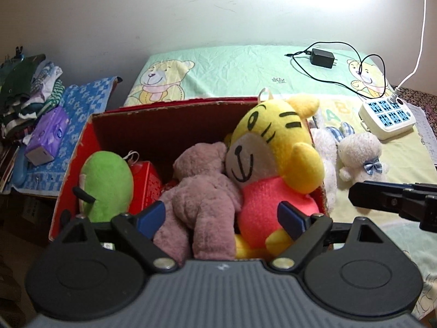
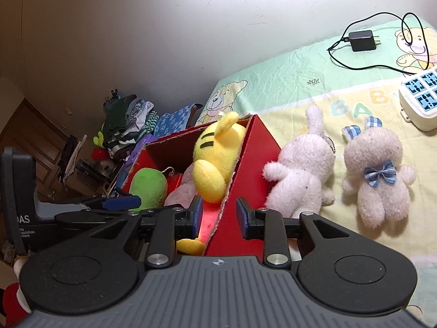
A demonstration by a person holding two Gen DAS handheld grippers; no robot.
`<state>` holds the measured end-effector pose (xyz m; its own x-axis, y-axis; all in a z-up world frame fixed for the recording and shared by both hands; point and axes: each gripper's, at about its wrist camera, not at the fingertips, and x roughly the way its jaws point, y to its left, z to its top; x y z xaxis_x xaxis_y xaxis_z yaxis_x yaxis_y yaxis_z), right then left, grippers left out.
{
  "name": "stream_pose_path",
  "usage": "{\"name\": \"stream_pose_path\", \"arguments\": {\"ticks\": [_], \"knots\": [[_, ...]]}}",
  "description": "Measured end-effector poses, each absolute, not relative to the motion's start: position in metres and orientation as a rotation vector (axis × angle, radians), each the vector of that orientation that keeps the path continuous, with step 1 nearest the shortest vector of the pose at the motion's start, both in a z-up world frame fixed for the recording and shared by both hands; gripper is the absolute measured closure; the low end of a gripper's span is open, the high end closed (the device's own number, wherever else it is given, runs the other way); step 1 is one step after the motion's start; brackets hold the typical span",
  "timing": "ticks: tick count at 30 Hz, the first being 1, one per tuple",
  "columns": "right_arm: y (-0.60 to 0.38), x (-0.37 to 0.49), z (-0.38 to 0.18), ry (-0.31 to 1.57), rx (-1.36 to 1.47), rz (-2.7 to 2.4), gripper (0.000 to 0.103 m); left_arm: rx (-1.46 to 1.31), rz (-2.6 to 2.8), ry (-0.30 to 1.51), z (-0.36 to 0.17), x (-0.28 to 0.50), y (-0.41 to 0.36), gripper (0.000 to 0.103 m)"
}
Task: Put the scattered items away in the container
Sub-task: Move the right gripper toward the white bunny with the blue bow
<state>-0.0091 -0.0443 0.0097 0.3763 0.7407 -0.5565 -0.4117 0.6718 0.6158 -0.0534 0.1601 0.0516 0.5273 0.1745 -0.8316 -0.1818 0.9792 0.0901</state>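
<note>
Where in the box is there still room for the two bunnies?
The red box has bare room at the back, behind the green plush and pink bear. The front is crowded by the yellow tiger. Both white bunnies lie outside on the sheet.

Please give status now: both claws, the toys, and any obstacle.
Left claw open, empty, above red cardboard box. Right claw slightly open, empty, straddling box wall. Two white plush rabbits outside on bedsheet. No obstacle.
</note>
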Motion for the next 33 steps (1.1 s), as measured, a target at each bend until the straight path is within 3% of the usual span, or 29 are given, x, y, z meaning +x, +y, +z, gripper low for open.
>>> {"name": "stream_pose_path", "arguments": {"ticks": [10, 21, 33], "knots": [[-0.079, -0.001, -0.003, 0.946, 0.402, 0.764, 0.073, 0.015, 0.329, 0.993, 0.058, -0.052, 0.139, 0.015], [-0.132, 0.000, -0.026, 0.981, 0.428, 0.686, 0.072, -0.043, 0.166, 0.871, 0.099, -0.063, 0.088, 0.015], [-0.190, 0.006, -0.053, 1.014, 0.460, 0.541, 0.071, -0.125, -0.133, 0.956, 0.033, -0.036, 0.011, 0.015]]}}
